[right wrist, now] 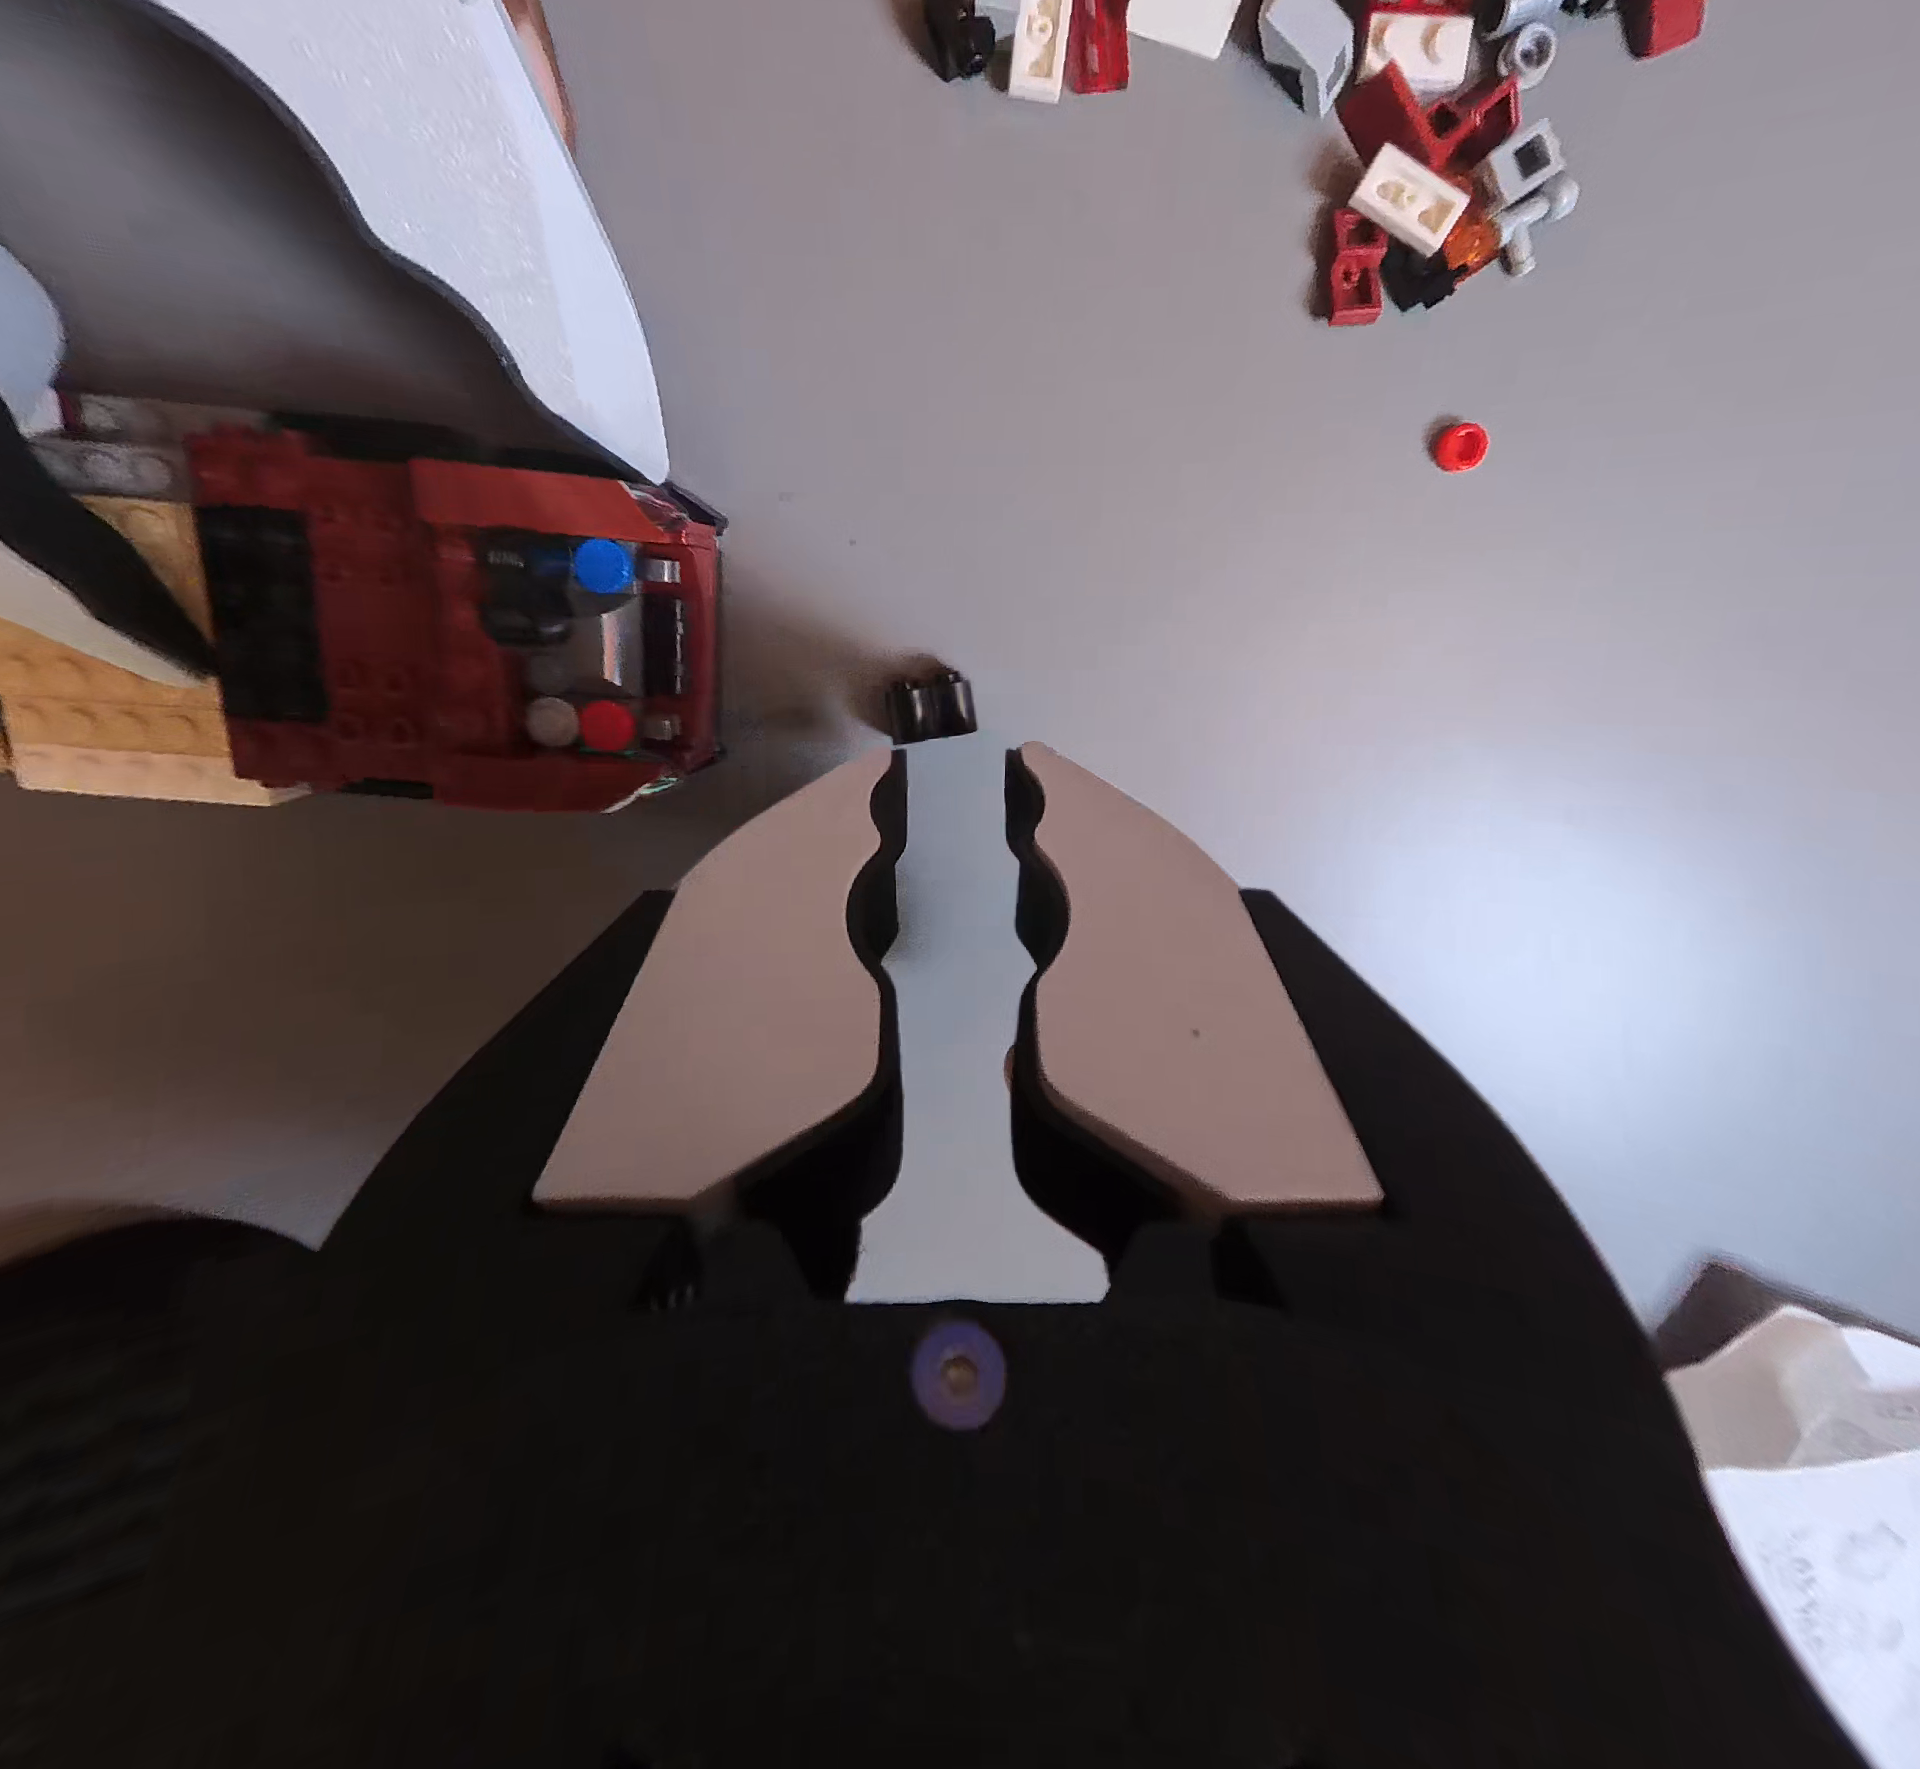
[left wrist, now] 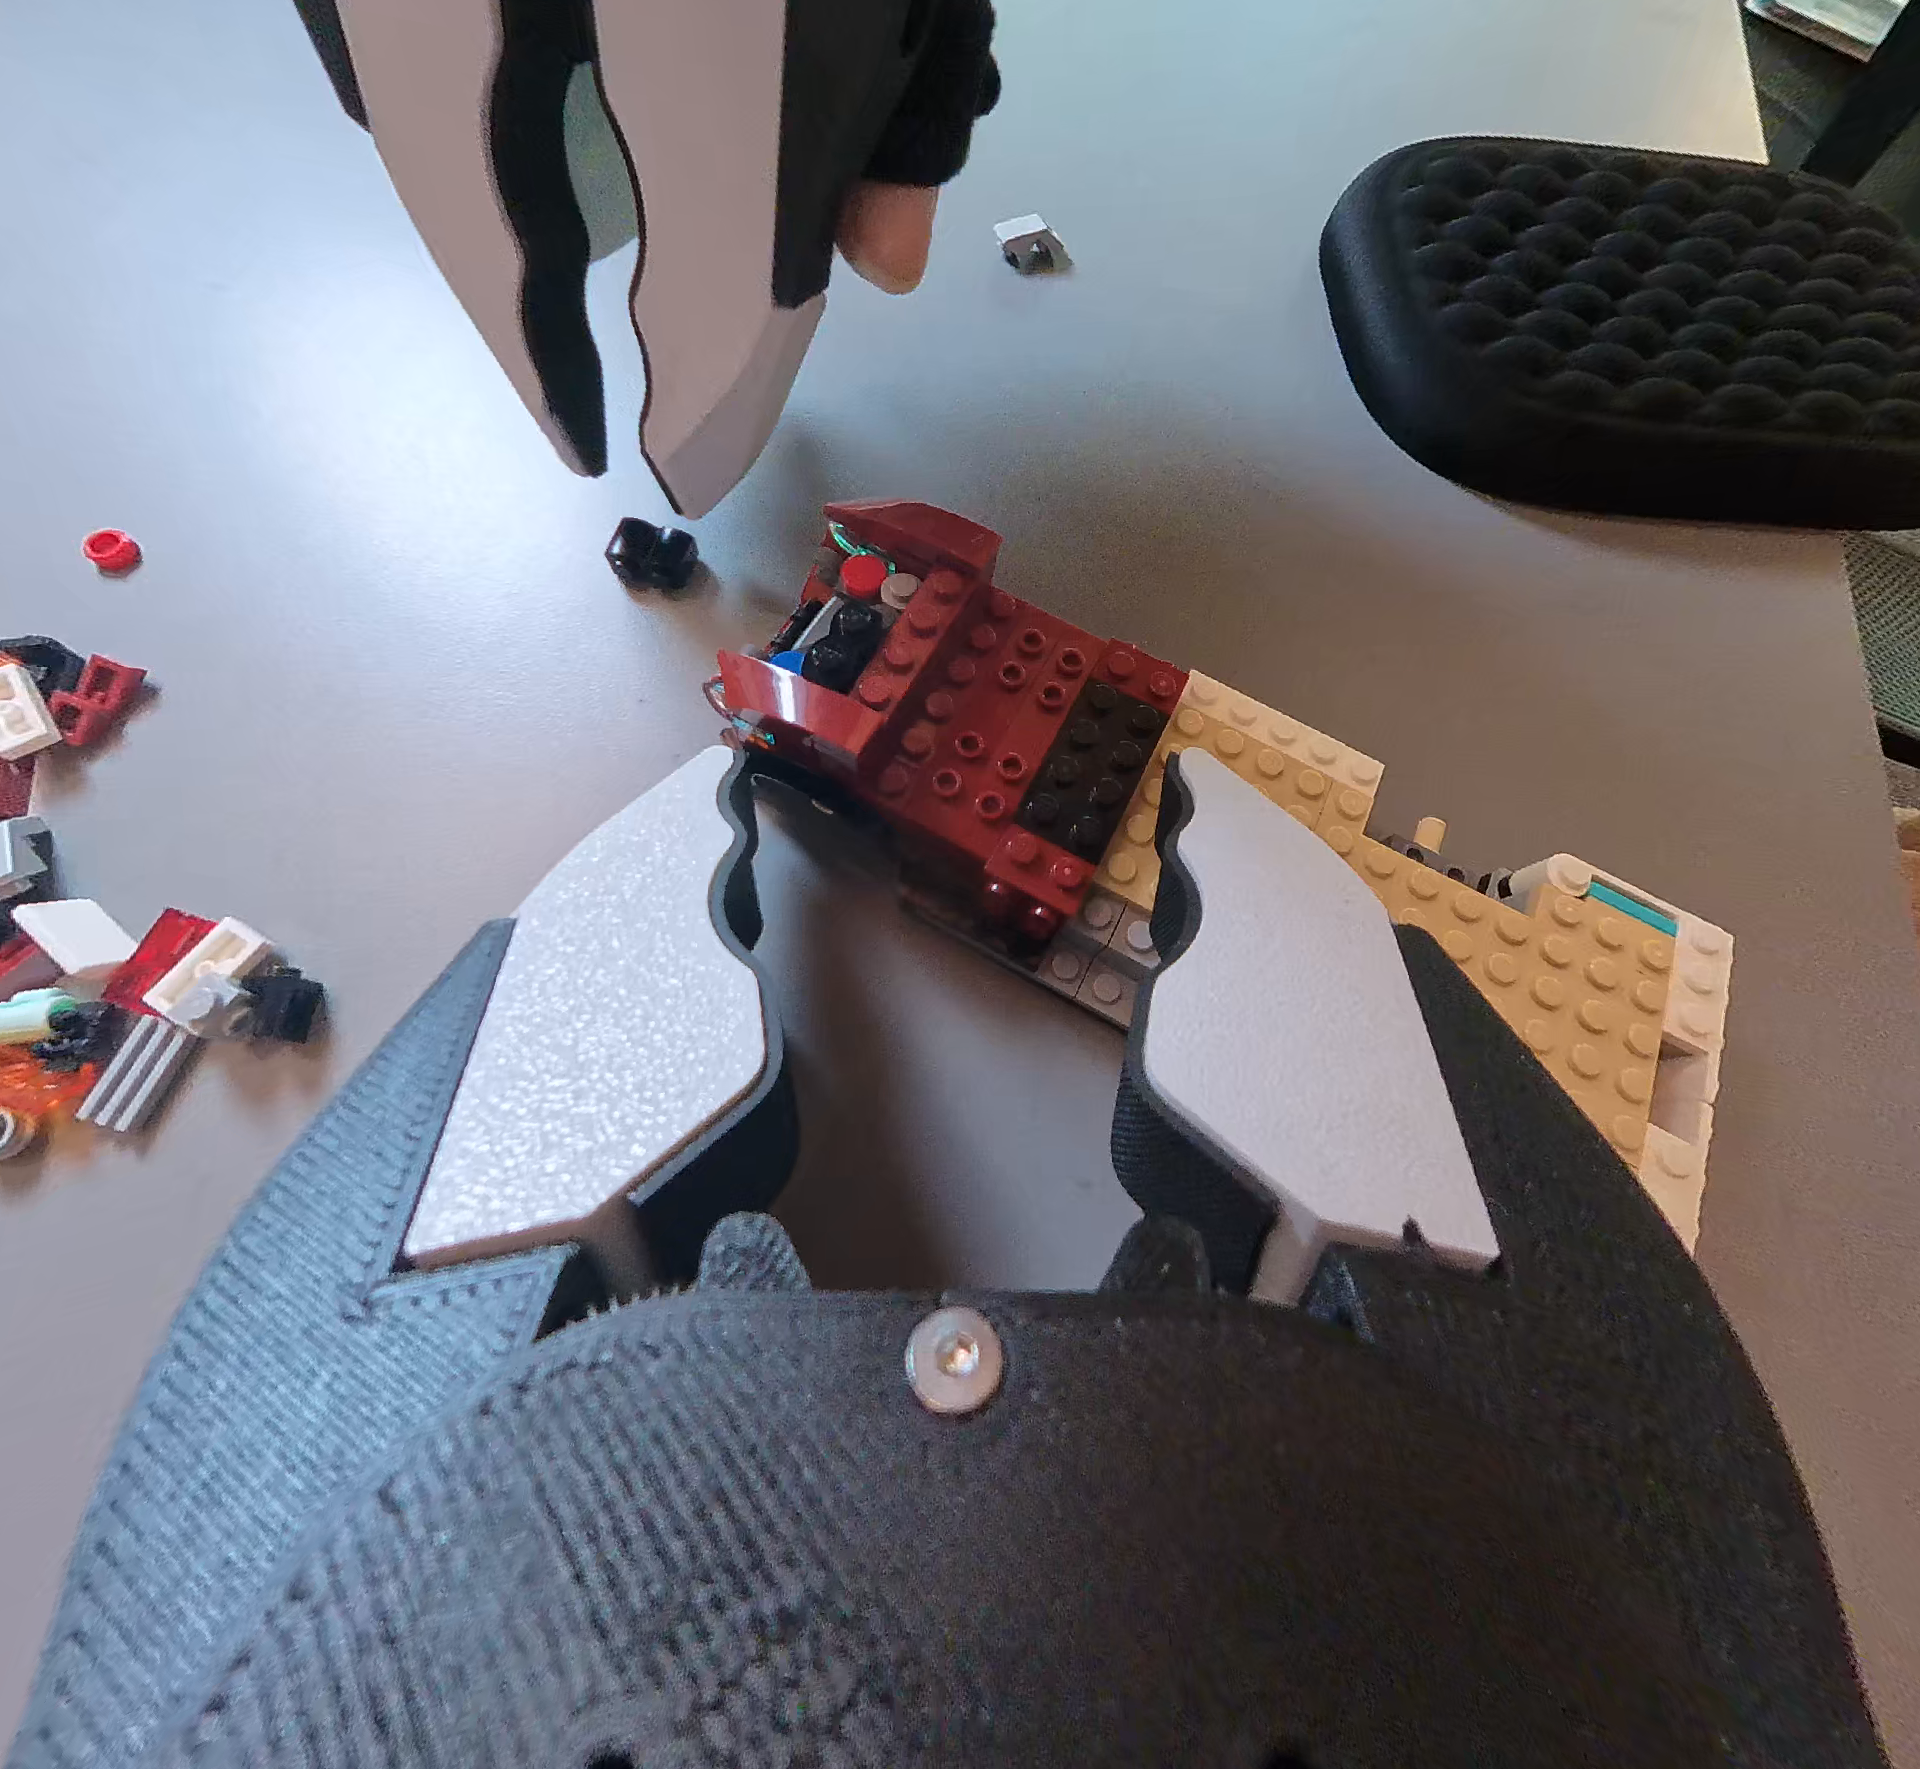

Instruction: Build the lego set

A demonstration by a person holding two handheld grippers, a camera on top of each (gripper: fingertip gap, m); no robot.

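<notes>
A dark red, black and tan brick model (left wrist: 977,722) lies on the grey table (left wrist: 312,317). My left gripper (left wrist: 956,774) is wide open, with its fingertips on either side of the model's near edge and no pad pressed on it. My right gripper (left wrist: 636,485) comes down from the top with its jaws a little apart and empty. A small black piece (left wrist: 651,553) lies on the table just under its tips. In the right wrist view the black piece (right wrist: 930,706) sits just beyond my right gripper (right wrist: 956,753), and the model (right wrist: 416,618) is at the left under a white left finger (right wrist: 436,161).
A pile of loose bricks (left wrist: 125,971) lies at the left and also shows in the right wrist view (right wrist: 1351,5). A red round stud (left wrist: 111,547) and a small grey piece (left wrist: 1032,244) lie apart. A black padded seat (left wrist: 1642,317) overhangs the table's right edge. Between my right fingertips and the red round stud (left wrist: 111,547) there is roughly 9 cm. The right camera catches it too, in the right wrist view (right wrist: 1457,446).
</notes>
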